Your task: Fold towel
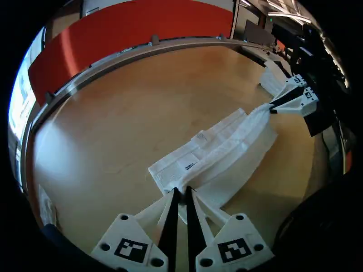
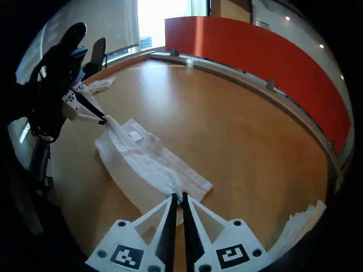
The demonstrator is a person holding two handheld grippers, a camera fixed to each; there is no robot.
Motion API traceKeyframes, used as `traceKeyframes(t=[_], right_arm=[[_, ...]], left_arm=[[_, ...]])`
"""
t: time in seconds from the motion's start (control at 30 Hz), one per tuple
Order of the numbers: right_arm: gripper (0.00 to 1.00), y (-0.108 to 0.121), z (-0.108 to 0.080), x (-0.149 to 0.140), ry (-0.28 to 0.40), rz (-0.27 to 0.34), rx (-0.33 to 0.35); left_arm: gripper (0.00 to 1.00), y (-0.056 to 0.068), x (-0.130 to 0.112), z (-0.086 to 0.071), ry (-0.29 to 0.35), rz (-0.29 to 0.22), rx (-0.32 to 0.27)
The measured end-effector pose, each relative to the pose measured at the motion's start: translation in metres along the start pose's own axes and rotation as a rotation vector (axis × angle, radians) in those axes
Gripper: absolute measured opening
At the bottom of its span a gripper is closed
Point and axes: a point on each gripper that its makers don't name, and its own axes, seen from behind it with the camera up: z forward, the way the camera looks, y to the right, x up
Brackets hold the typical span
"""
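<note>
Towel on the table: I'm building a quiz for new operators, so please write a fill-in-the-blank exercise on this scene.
1. The towel being folded is ____ in colour.
2. It lies stretched out on a ____ table.
3. The left gripper and the right gripper each have their fingers shut on one ____ of the towel.

Missing words: white; wooden; end.
</note>
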Motion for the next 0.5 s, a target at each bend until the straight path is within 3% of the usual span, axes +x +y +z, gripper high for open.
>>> traceKeyframes(t=[0.23,0.4,0.5], right_arm=[[0.11,0.009,0.017,-0.013,-0.034,0.038,-0.004],[0.29,0.017,0.025,-0.019,-0.048,0.038,-0.020],[0.36,0.022,0.028,-0.021,-0.055,0.027,-0.036]], left_arm=[[0.20,-0.007,-0.003,0.023,-0.018,0.004,0.015],[0.29,-0.015,-0.006,0.038,-0.031,0.023,0.041],[0.29,-0.021,-0.005,0.043,-0.026,0.033,0.065]])
